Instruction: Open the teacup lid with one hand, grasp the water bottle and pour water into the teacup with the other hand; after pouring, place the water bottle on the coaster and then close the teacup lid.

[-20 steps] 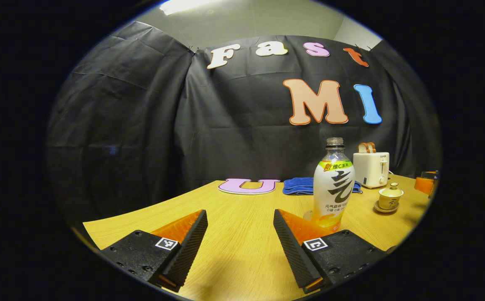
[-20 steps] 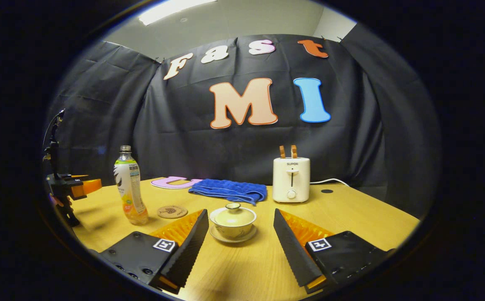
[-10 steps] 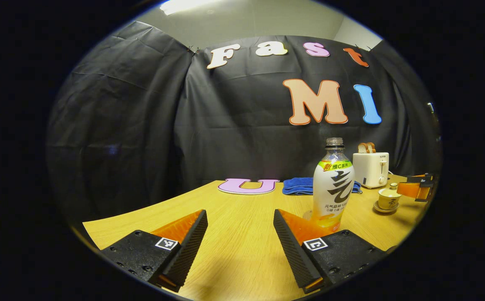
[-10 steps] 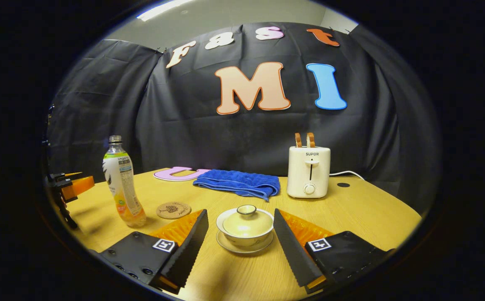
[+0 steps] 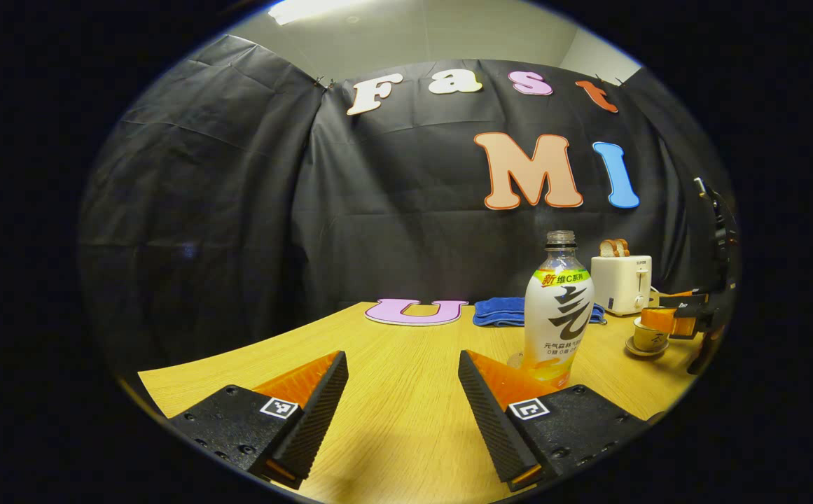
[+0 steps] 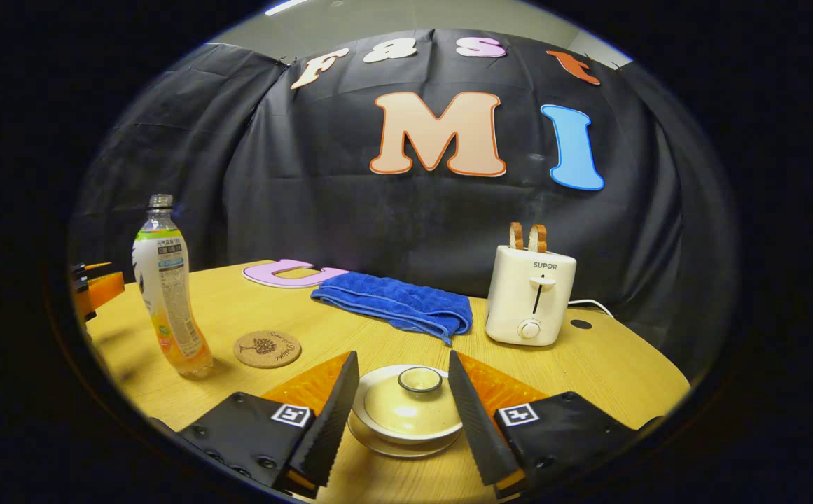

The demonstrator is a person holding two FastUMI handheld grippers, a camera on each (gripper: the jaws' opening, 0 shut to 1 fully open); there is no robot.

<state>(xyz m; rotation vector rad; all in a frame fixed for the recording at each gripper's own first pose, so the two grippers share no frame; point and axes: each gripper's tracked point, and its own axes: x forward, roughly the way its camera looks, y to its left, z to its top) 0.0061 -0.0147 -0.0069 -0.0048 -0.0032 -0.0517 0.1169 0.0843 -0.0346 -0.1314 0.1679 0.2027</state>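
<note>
Right gripper (image 6: 401, 409) fingers spread around the glazed ceramic teacup (image 6: 406, 420), lid (image 6: 410, 400) on, contact perhaps not made, left gripper (image 5: 402, 402) parted and empty, plastic water bottle (image 5: 558, 315) upright (uncapped), round cork coaster (image 6: 267, 348), wood-grain table (image 5: 392, 350).

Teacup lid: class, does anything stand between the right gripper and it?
Nothing visible does. The right gripper has its open jaws on either side of the cream ceramic teacup lid, still seated on its cup, with no object between.
</note>
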